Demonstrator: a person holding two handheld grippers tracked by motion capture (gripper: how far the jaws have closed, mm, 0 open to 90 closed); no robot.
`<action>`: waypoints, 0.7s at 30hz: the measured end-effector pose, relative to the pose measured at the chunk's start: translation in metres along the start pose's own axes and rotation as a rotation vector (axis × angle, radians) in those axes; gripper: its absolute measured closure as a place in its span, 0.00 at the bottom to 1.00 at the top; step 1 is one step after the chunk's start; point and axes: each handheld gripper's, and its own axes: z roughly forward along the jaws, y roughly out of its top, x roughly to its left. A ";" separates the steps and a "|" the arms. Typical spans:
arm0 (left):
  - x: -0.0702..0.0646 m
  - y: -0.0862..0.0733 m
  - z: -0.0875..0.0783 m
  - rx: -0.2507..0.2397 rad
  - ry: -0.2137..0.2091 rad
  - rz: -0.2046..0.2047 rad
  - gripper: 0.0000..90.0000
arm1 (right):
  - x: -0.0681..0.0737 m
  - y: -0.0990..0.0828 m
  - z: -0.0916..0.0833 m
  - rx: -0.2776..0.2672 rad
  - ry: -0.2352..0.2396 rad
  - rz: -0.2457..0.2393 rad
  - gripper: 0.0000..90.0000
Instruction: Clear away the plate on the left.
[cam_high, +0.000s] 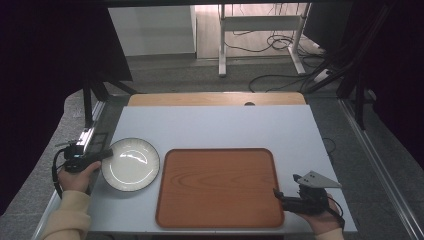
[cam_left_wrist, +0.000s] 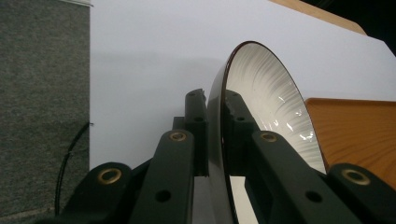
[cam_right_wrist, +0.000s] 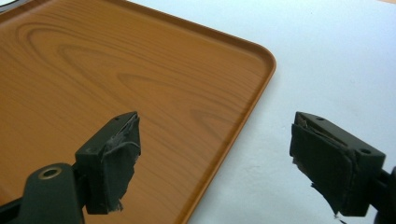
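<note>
Left gripper (cam_high: 106, 153), held in the person's left hand (cam_high: 77, 177) at the table's left edge: jaws clamped on the rim of a white plate (cam_high: 131, 164). From the high view the plate, white with a dark rim, lies on the white table top (cam_high: 215, 127), just left of the wooden tray (cam_high: 217, 187) and close to it; whether the two touch cannot be told. Nothing lies on the plate.

Left gripper view: the white plate (cam_left_wrist: 261, 102) appears edge-on between the two black jaws, one pad on its underside, the other on its ribbed inner face. Detail given here and not from above: fine radial ribbing on the inside, and a dark edge line. A corner of the tray (cam_left_wrist: 355, 130) sits beyond the plate.

Right gripper (cam_high: 276, 192), held in the person's right hand (cam_high: 325, 217) at the tray's near right corner: jaws wide apart, holding nothing. A grey three-cornered plate (cam_high: 315, 179) sits on top of it.

Right gripper view: one jaw hangs over the tray's wood-grain floor (cam_right_wrist: 116, 79), the other over the bare table top (cam_right_wrist: 327, 60), with the tray's raised rim between them. Whether the pads touch either surface cannot be told.

Tray: rectangular, rounded corners, low rim, bare inside.
</note>
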 end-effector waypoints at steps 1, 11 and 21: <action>0.001 0.000 -0.001 -0.004 0.002 0.001 0.92 | 0.000 0.000 0.000 0.000 0.000 -0.001 0.19; 0.000 0.002 -0.012 -0.059 -0.037 -0.020 0.92 | 0.000 0.000 0.000 -0.001 0.000 -0.002 0.19; -0.006 0.003 -0.024 -0.098 -0.083 -0.022 0.92 | 0.000 0.000 -0.001 -0.003 -0.004 -0.001 0.19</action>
